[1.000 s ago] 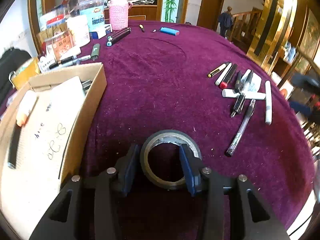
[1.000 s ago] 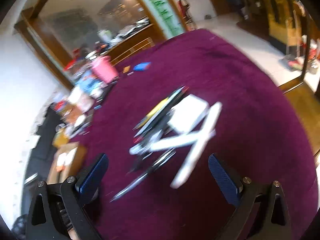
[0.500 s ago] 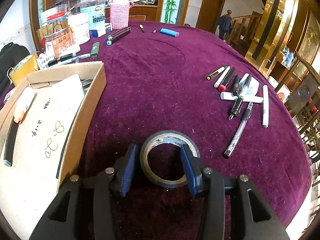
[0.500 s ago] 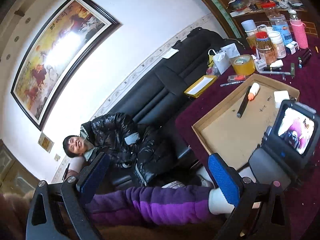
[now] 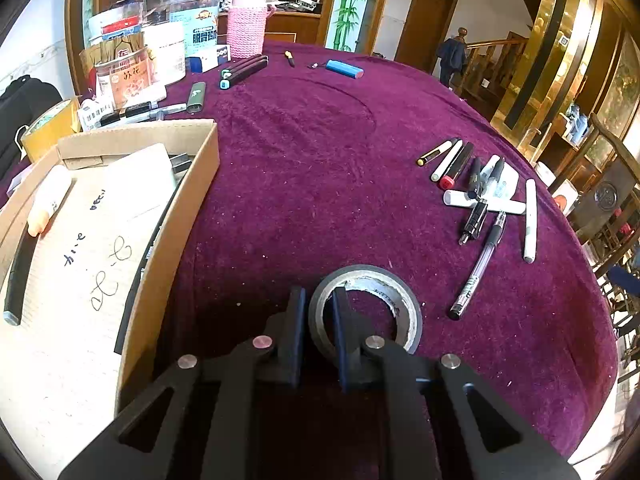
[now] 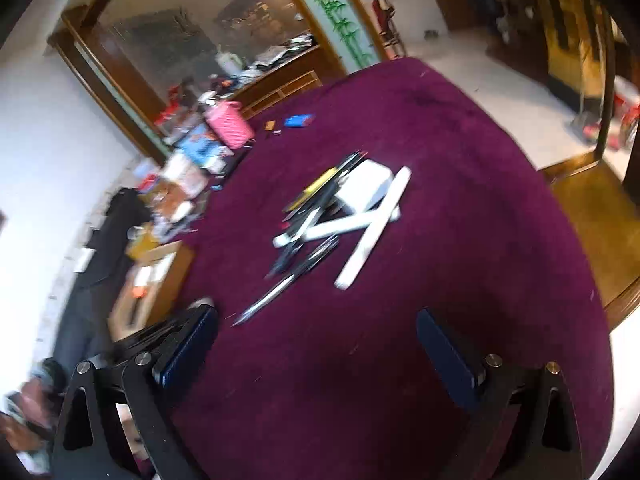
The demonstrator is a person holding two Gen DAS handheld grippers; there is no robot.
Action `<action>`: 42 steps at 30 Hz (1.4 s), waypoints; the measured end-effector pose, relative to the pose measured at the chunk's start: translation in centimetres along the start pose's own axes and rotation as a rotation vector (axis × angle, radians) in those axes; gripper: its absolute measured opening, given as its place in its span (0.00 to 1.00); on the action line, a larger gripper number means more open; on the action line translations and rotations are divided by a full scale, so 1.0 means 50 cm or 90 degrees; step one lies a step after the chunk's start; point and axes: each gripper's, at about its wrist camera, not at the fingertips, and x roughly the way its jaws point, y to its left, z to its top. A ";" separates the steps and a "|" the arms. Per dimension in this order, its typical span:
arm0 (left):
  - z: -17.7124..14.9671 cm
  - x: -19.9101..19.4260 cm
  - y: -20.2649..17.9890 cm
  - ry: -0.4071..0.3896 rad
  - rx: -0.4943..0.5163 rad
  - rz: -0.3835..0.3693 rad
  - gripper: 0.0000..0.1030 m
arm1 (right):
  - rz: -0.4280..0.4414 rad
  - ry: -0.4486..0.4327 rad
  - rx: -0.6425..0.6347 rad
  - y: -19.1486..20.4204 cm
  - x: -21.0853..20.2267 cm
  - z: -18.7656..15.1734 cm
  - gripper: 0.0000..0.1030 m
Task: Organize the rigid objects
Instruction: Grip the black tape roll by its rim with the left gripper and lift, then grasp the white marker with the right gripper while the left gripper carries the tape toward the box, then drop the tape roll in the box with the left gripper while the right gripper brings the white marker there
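A grey tape roll (image 5: 394, 294) lies flat on the purple tablecloth in the left wrist view. My left gripper (image 5: 318, 312) is shut on its left wall, one finger outside the ring and one inside. A cardboard box (image 5: 176, 208) stands to the left and holds a marker, a black pen and white paper. A cluster of pens and markers (image 5: 480, 196) lies at the right; it also shows, blurred, in the right wrist view (image 6: 340, 216). My right gripper (image 6: 316, 340) is open and empty above the cloth, short of the pens.
Jars, cans and a pink knitted bottle (image 5: 246, 28) crowd the table's far left. A green lighter (image 5: 196, 98), dark markers (image 5: 244, 72) and a blue cylinder (image 5: 344, 69) lie at the back. The table edge curves at right, with a wooden chair (image 6: 592, 184) beyond.
My left gripper has closed from straddling the whole tape roll to pinching its left wall. The right wrist view swung from the sofa and a seated person back to the table and pens.
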 end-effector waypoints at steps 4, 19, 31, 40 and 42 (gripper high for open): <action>0.000 0.000 -0.004 0.001 0.005 0.006 0.12 | -0.079 0.035 0.010 -0.001 0.093 0.041 0.80; 0.000 -0.009 0.020 -0.014 -0.026 -0.049 0.11 | -0.169 0.042 0.048 -0.032 0.188 0.103 0.13; -0.009 -0.082 0.026 -0.051 -0.045 -0.055 0.11 | -0.036 0.009 0.022 0.027 0.103 0.067 0.13; 0.004 -0.180 0.149 -0.088 -0.095 0.010 0.11 | 0.086 0.059 -0.058 0.201 0.126 0.070 0.13; 0.009 -0.183 0.191 -0.080 -0.113 0.039 0.11 | 0.117 0.079 -0.067 0.241 0.142 0.071 0.13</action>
